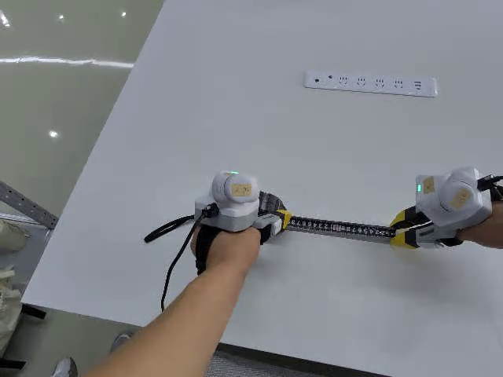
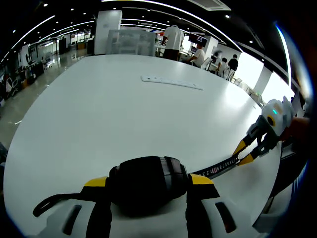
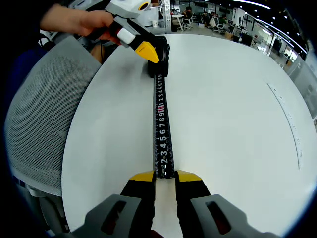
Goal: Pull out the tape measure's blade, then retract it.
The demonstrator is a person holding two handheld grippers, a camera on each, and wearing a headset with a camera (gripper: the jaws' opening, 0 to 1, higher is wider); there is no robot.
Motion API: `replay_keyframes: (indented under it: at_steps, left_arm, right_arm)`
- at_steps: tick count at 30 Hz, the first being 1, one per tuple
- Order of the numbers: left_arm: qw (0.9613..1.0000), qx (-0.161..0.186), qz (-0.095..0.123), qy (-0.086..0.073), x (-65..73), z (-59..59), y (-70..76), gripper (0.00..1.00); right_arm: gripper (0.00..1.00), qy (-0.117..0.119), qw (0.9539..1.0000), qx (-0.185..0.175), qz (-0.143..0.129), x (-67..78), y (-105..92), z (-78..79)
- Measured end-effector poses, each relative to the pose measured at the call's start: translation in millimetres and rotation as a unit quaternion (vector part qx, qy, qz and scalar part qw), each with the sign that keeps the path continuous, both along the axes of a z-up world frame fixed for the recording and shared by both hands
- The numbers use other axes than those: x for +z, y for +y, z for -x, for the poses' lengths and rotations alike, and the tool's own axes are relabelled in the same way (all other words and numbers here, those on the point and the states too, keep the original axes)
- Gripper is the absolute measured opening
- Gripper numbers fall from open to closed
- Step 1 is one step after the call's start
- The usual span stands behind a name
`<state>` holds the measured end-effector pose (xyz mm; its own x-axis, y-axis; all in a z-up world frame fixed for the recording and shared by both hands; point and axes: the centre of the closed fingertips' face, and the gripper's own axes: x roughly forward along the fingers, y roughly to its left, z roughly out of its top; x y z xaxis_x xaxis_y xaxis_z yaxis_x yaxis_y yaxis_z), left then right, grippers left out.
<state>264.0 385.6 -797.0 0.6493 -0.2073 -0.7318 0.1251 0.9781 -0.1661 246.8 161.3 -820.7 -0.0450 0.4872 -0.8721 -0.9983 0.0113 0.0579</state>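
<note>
A black tape measure case rests on the white table, and my left gripper is shut on it. Its dark numbered blade stretches out flat across the table to the right. My right gripper is shut on the blade's end hook, with the yellow fingertips pinching it. In the left gripper view the right gripper shows at the far right, at the blade's tip.
A white power strip lies farther back on the table. A black cord and wrist strap trail off the left hand near the table's front edge. A grey mesh chair stands beside the table. People stand far off.
</note>
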Motion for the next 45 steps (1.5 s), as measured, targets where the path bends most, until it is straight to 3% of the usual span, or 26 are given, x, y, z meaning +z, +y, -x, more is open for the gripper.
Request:
replay_keyframes:
  at_steps: [45]
  left_arm:
    - [1.0000, -0.002, 0.003, -0.001, 0.6, 0.6, -0.6, 0.57]
  right_arm:
    - [0.11, 0.010, 0.9996, 0.022, -0.016, -1.3, 54.1, -2.7]
